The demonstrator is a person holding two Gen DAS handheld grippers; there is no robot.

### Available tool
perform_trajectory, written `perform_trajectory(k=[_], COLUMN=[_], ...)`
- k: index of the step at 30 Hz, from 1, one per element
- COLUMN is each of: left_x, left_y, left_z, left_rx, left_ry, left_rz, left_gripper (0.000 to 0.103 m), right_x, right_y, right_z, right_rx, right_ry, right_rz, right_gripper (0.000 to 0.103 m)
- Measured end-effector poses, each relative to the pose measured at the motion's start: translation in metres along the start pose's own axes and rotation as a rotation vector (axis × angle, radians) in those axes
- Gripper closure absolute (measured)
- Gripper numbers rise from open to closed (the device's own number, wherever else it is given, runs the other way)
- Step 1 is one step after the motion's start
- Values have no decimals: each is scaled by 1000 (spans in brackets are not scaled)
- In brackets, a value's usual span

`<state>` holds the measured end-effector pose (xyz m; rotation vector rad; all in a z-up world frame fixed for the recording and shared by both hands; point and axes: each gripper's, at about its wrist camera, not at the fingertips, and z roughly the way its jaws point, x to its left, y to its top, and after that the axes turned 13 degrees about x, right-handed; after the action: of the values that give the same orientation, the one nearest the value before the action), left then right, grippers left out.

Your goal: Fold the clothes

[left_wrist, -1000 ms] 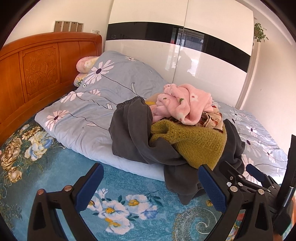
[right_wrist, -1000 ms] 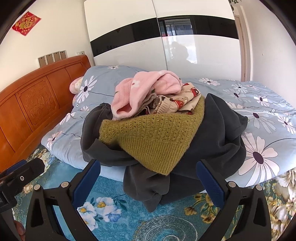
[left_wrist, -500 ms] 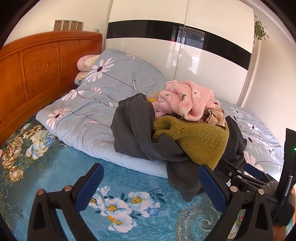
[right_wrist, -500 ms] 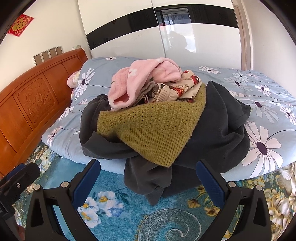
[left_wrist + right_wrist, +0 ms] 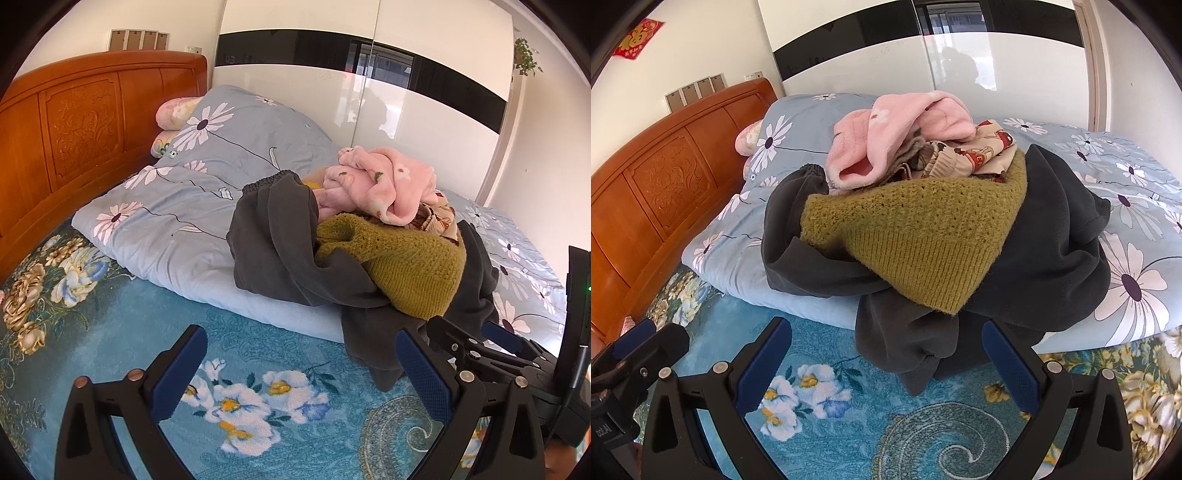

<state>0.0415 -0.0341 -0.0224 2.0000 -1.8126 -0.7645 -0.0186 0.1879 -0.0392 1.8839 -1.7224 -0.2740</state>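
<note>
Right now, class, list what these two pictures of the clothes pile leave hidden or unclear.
- Dark grey garment: its type and full shape, both views; the olive knit covers it.
- Patterned cloth: mostly under the pink fleece.
- Yellow item: left view only, a sliver behind the fleece.

The dark grey garment (image 5: 1052, 258) lies largely buried under the olive knit sweater (image 5: 923, 236); the patterned cloth (image 5: 975, 158) shows only in part beneath the pink fleece (image 5: 886, 136); the pillow (image 5: 173, 110) is half hidden behind the quilt (image 5: 177, 221).
</note>
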Motion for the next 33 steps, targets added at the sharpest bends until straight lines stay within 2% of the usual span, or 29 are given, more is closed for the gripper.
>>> perform_trajectory(k=[6, 7, 10, 11, 14, 16, 19, 21, 22, 23, 25, 26, 29, 33], left_x=[22, 27, 33, 35, 40, 41, 46, 51, 53, 55, 59, 61, 68, 77], left_y=[-21, -26, -37, -40, -50, -54, -60, -62, -64, -65, -68, -70, -73, -71], left_z=[-5, -8, -23, -28, -42, -49, -55, -55, -55, -56, -57, -58, -62, -67], left_rx=[-1, -7, -40, -51, -81, -90, -89, -78, -72, -67, -61, -61, -57, -63], left_ry=[9, 8, 23, 28, 50, 68, 95, 106, 112, 114, 120, 125, 135, 109], left_rz=[-43, -49, -56, -59, -58, -37, -14, -21, -25, -28, -31, -32, -41, -85], left_gripper=[0, 0, 0, 0, 0, 0, 0, 0, 0, 0, 0, 0, 0, 0], right_x=[8, 11, 20, 24, 23, 13, -1, -7, -10, -13, -19, -18, -7, 28], right_y=[9, 20, 64, 83, 138, 166, 189, 197, 200, 201, 202, 202, 219, 253], right_z=[6, 7, 8, 14, 38, 53, 71, 81, 89, 95, 106, 100, 68, 1], right_rx=[-34, -44, -153, -155, -78, -49, -12, 19, 59, 94, 159, 138, 57, -64], right_ry=[-59, -71, -89, -95, -76, -113, -24, 40, 86, 133, 226, 243, 294, 348], right_rz=[-32, -44, -75, -79, -7, 106, 208, 265, 300, 342, 421, 432, 364, 196], right_gripper=[0, 0, 0, 0, 0, 0, 2, 14, 28, 54, 69, 78, 91, 92])
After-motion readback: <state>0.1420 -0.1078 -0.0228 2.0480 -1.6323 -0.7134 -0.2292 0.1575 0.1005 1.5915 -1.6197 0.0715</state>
